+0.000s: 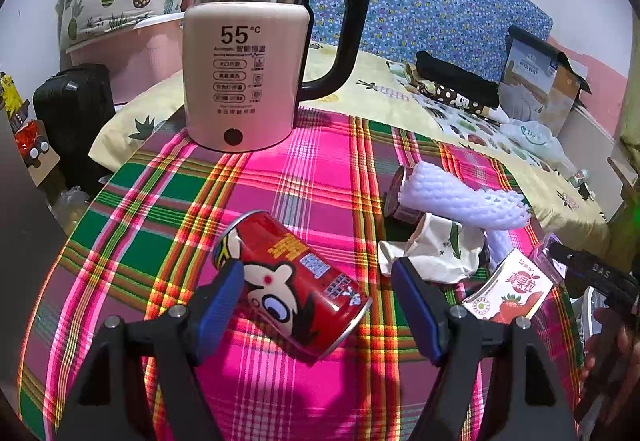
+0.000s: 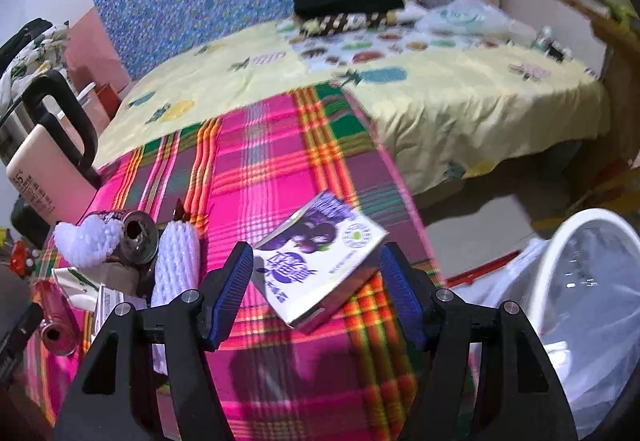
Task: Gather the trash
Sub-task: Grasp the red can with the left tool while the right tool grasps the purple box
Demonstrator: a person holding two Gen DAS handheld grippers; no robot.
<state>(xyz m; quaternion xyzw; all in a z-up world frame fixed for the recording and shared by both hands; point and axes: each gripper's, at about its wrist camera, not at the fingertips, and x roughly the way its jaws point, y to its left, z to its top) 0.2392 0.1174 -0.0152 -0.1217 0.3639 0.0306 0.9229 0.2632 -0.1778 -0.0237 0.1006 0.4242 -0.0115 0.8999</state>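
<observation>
The left gripper [image 1: 318,303] is seen with jaws apart; a red drink can [image 1: 292,287] lies on its side between them on the plaid tablecloth [image 1: 160,209], touching neither pad clearly. Beyond the right jaw, a crumpled paper cup [image 1: 436,253] and white foam netting [image 1: 460,197] are piled. The right gripper [image 2: 318,293] is also held apart, a purple juice carton [image 2: 320,257] lying between its jaws. A white bin [image 2: 592,305] is seen to the right.

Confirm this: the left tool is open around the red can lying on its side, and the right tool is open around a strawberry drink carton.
Not quite. The right tool is open around a purple grape drink carton, as the right wrist view shows. The strawberry carton lies untouched in the left wrist view. The left tool is indeed open around the red can lying on its side.
</observation>
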